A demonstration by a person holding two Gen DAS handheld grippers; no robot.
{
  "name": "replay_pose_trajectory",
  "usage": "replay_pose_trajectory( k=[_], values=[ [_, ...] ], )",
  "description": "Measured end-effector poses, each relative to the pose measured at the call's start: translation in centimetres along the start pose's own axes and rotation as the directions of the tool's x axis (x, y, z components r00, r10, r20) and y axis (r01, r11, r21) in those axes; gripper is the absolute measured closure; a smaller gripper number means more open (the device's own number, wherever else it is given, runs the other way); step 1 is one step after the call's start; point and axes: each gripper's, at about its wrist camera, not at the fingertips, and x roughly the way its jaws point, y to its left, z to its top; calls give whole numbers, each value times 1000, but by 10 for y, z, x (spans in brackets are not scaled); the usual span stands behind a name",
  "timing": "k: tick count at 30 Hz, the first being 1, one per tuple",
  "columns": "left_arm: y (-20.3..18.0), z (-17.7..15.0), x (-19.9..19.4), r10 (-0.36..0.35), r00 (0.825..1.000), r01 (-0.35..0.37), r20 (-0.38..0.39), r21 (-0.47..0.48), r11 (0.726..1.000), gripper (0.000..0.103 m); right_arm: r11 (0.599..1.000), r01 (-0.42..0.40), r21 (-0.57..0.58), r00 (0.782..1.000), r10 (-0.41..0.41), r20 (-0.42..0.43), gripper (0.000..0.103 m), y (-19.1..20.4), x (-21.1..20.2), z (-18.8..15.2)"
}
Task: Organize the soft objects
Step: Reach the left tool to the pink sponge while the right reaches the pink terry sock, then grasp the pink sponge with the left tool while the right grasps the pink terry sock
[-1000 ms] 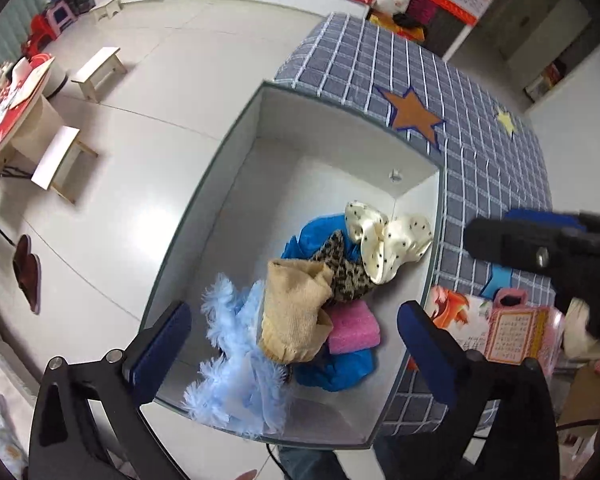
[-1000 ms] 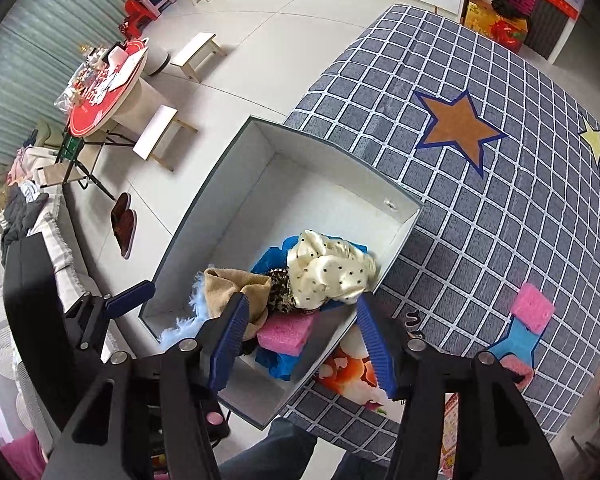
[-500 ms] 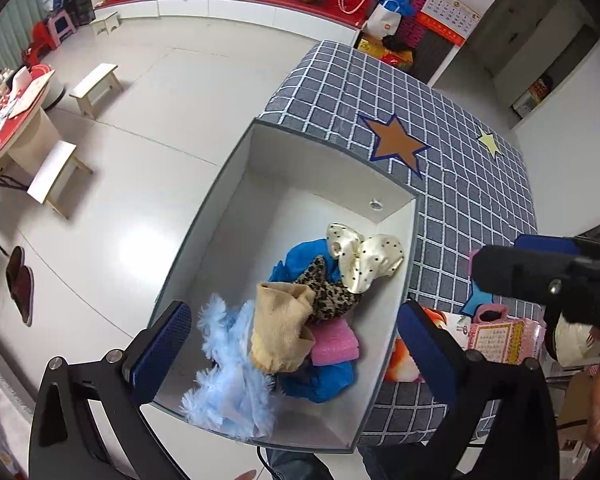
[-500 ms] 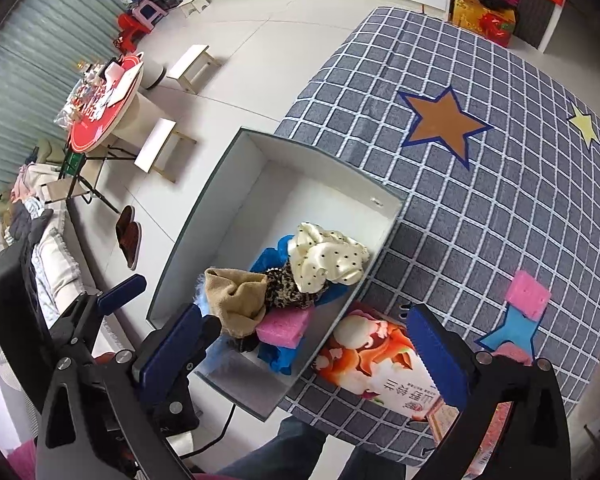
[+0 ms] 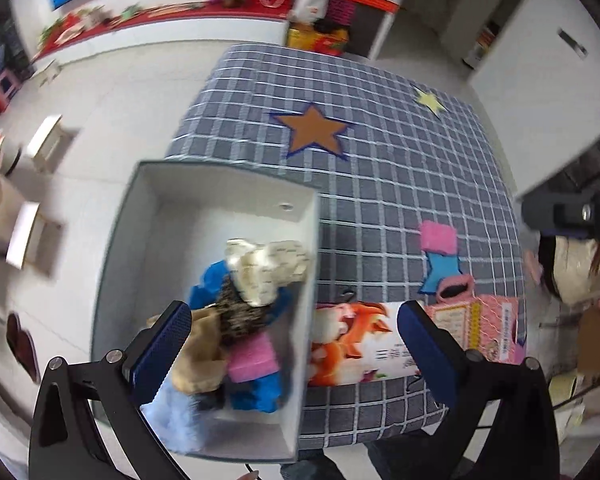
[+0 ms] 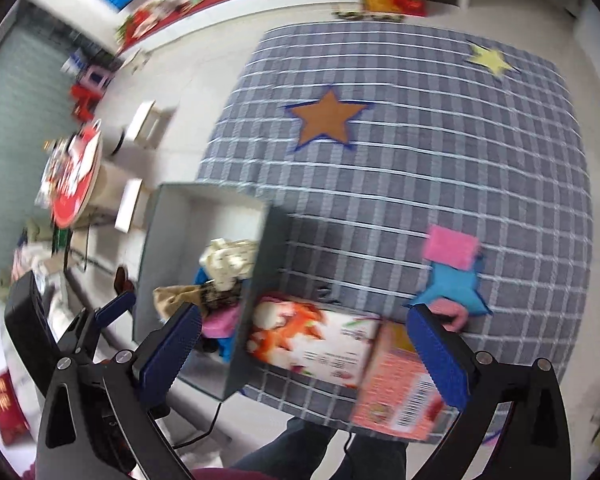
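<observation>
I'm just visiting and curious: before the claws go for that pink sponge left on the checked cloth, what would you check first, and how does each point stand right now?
1. Right claw open: ok, jaws wide apart and empty.
2. Left claw open: ok, empty too.
3. Pink sponge reachable: ok, lying uncovered on the checked cloth.
4. Sponge free of neighbours: not ok, it overlaps a blue cloth piece.
5. Room in the white box: ok, its far half is bare.
6. Sharp view: not ok, both pictures are motion-blurred.
</observation>
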Motion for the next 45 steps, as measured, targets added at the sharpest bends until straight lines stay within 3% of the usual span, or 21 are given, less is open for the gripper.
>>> replay_pose_trajectory(
  k=[5,10,17,25,32,36,40,45],
  values=[
    [-44,12,15,-17,999,20,-30,105,994,0,993,29,117,999,-32,24,0,-61,-16,-6],
    [-78,27,32,-20,997,32,-69,168,985,0,973,75,219,997,-74,-14,0,-122,-4,-21],
    [-105,45,62,9,987,30,-158,243,970,0,948,79,307,992,-43,-121,0,-177,48,-35],
    [-126,63,95,58,973,8,-225,281,960,0,943,73,323,961,19,-274,0,-205,128,-41],
    [-157,82,144,44,942,70,-332,323,944,0,951,65,302,939,45,-342,0,-211,169,-49],
    [-181,90,173,42,924,103,-380,352,930,0,948,154,278,948,-62,-313,0,-221,163,-55],
    [-209,90,201,51,901,135,-430,391,911,0,911,269,312,940,-178,-291,0,-261,144,-63],
    [-230,89,232,67,874,144,-480,389,910,0,869,286,405,948,-195,-249,0,-311,115,-78]
  ],
)
